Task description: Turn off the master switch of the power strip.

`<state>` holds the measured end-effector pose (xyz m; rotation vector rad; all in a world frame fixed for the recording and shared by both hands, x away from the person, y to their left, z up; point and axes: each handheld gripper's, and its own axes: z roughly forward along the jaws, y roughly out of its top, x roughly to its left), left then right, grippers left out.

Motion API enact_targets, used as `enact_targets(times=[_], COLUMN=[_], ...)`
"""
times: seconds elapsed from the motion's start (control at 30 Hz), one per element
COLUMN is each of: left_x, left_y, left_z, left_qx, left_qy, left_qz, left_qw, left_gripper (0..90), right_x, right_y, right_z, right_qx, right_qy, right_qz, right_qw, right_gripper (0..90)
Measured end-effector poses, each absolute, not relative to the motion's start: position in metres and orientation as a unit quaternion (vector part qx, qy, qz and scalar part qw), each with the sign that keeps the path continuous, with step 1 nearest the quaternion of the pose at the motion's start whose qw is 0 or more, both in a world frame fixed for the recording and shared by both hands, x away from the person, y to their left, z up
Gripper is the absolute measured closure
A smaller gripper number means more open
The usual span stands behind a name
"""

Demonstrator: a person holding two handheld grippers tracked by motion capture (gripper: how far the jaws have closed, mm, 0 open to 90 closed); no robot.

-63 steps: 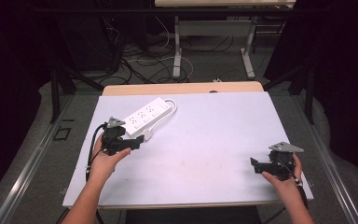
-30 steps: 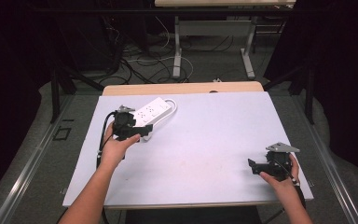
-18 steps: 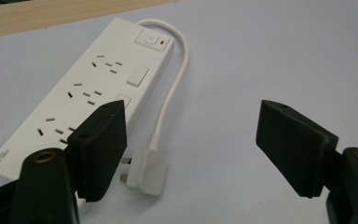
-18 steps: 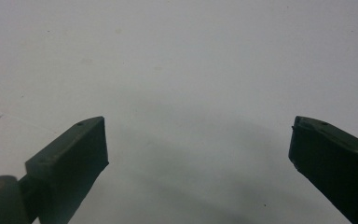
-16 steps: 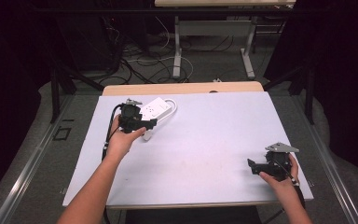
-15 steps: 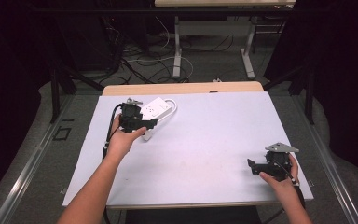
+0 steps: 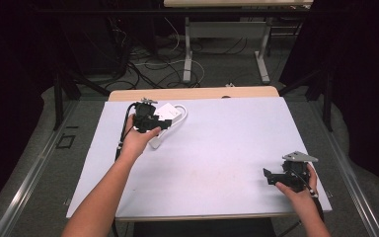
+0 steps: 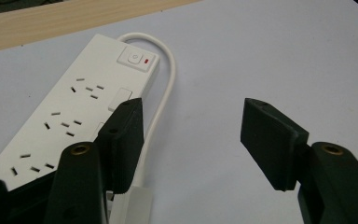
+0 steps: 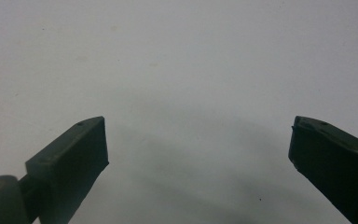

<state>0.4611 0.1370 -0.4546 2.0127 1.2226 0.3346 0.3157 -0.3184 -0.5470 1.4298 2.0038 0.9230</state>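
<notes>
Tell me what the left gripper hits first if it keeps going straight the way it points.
Probably the white cable looping beside the power strip, then bare table. The left gripper has been closing its jaws, with nothing between the pads. Its left jaw overlaps the strip's edge; depth there is unclear.

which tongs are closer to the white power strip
Left. The left tongs hang right over the white power strip at the table's far left, jaws just closing with its cable beneath the gap. The right tongs sit far off at the near right corner, open over bare table.
</notes>
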Motion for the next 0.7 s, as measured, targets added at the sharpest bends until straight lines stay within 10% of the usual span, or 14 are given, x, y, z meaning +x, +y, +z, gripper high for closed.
enact_targets(times=[0.7], left_x=[0.499], left_y=[0.125], left_z=[-0.460], left_qx=[0.782], left_qy=[0.498], left_qz=[0.124], left_qw=[0.355], left_gripper=[53.4], right_x=[0.313], right_y=[-0.316], right_z=[-0.548], right_qx=[0.530], right_qy=[0.734], right_qz=[0.341], right_qw=[0.254], right_gripper=[4.6])
